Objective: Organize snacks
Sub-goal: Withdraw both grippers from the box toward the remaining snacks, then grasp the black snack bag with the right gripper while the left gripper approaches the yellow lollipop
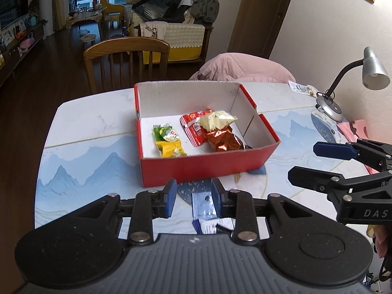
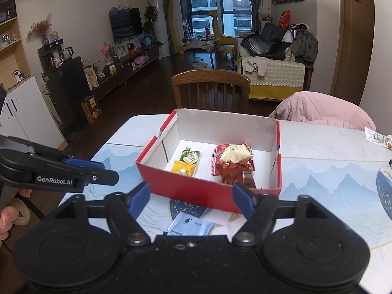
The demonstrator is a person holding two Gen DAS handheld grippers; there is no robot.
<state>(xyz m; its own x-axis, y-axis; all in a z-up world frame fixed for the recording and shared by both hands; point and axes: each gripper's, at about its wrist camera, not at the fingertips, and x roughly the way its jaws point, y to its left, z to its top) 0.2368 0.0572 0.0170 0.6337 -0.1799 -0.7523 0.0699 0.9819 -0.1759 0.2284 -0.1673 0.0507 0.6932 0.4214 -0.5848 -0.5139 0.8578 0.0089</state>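
The box [image 1: 205,169] is made of cardboard, red outside and matt white inside. Shiny wrappers are seen on the snacks: a crinkly red foil bag [image 1: 224,140], a yellow packet [image 1: 170,148] and a green packet [image 1: 163,132]. The table [image 1: 98,152] looks smooth and glossy, like painted stone. The chair [image 2: 210,87] is made of polished wood. Matt black plastic with blue pads is seen on the left gripper [image 1: 192,197]. The lamp [image 1: 373,69] looks like dull metal.

Open-topped red box [image 1: 203,169], left half seemingly free
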